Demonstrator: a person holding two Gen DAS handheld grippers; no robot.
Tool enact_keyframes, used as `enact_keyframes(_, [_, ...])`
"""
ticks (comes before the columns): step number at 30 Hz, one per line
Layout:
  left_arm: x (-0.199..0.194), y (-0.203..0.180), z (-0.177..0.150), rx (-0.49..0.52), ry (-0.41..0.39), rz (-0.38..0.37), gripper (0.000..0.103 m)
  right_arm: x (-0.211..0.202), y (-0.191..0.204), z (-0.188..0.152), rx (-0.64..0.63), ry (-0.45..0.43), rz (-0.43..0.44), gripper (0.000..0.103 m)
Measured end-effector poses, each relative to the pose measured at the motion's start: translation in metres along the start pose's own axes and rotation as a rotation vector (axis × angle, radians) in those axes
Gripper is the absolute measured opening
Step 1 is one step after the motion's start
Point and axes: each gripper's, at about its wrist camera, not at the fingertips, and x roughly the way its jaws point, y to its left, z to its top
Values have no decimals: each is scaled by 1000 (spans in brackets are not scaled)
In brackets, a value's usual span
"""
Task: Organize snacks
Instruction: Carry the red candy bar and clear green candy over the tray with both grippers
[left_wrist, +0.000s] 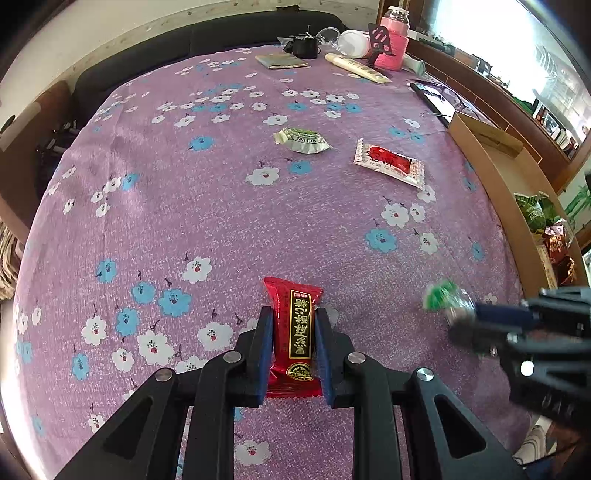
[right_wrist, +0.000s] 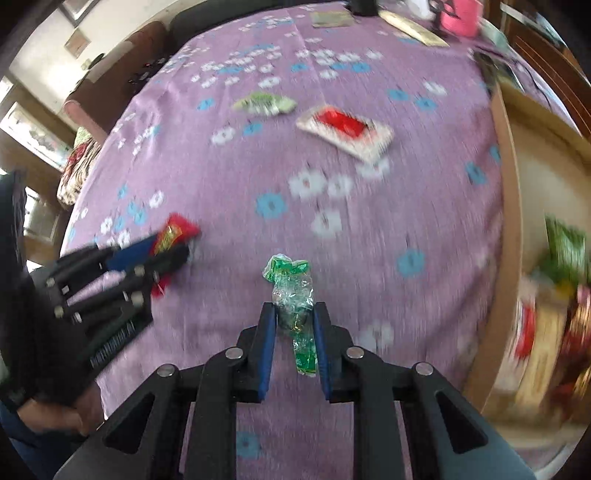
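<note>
The left claw (left_wrist: 293, 328) is clamped on a glossy red foil snack packet with a black-and-gold label (left_wrist: 293, 332), held above the table (left_wrist: 221, 206) under its purple flowered cloth. The right claw (right_wrist: 294, 325) pinches a crinkly clear-and-green twist-wrapped candy (right_wrist: 293, 295) by its bulging middle, also over the cloth.

The likeliest trouble, I judge, is slippage: the candy's cellophane is slick and its body rounded, so a quick swing could let it squirt out. The red foil packet is a soft pillow gripped across its narrow width and may twist.

At 12 o'clock from the left claw lies a pale green crimped plastic wrapper (left_wrist: 301, 140); at 1 o'clock, a flat white sachet with a red print (left_wrist: 389, 162). At 3 o'clock a tan cardboard box of mixed snacks (left_wrist: 524, 236) stands by the table's edge; its raised wall could catch a low claw.
</note>
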Motion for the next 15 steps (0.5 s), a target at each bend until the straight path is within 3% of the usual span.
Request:
enact_keyframes(7, [1, -2, 1, 1, -11, 7, 22, -9, -7, -20, 43, -14, -20, 20])
enact_keyframes(15, [1, -5, 1, -22, -10, 36, 23, -7, -11, -14, 6, 12, 17, 20])
